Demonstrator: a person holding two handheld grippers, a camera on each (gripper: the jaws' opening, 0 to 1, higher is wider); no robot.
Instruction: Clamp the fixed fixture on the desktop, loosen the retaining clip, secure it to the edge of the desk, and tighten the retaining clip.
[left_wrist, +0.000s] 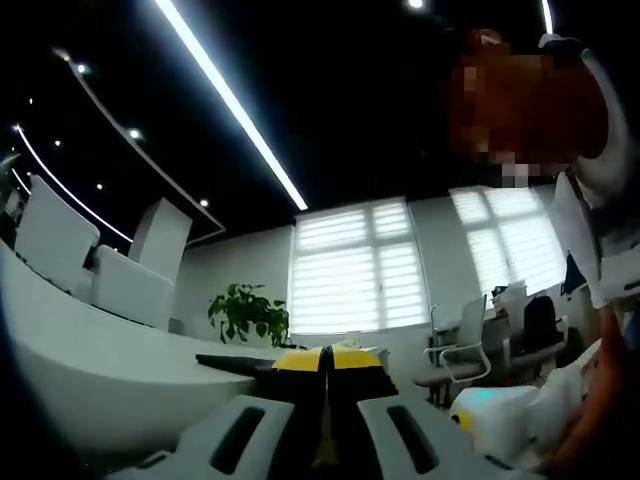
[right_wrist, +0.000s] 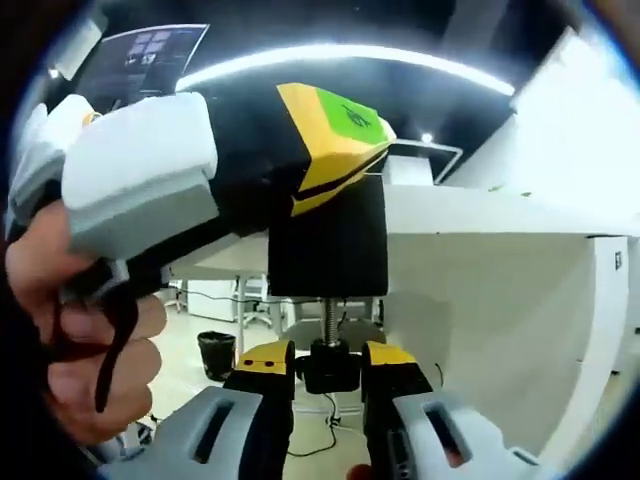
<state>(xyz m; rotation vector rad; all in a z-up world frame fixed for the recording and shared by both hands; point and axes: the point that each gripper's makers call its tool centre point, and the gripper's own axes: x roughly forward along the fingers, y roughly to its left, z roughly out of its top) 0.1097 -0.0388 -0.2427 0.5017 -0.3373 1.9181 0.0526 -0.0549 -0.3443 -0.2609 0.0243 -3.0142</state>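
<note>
Clamp (right_wrist: 328, 235): black block body, set against the tabletop (right_wrist: 480, 215) edge; a threaded screw hangs below it, ending in a black knob (right_wrist: 332, 368).
Left tool (right_wrist: 335, 135): seen in the right gripper view coming in from the left, yellow tip on the clamp's top, a hand (right_wrist: 85, 330) on its grip. Judged purpose: to steady the clamp against the edge while the screw is turned.
Left tool, own view (left_wrist: 325, 365): jaws drawn narrow, yellow tips almost touching, a dark piece between them, judged to be the clamp's top.
Right tool (right_wrist: 332, 362): reaches up from below, jaws narrow, one on each side of the knob and apparently pinching it. Judged purpose: to turn the screw and tighten the clamp onto the tabletop.
Task stage: judged late; clamp already at the edge, tightening in hand.
Hard to tell: whether the clamp's lower pad bears on the tabletop's underside; that contact is hidden behind the body.
Cut off: the clamp's upper jaw, covered by the left tool.
Unclear: how firmly the right tool holds the knob.
Surroundings: window blinds (left_wrist: 350, 265), plant (left_wrist: 248, 312), office chairs (left_wrist: 465, 345), dim and small.
</note>
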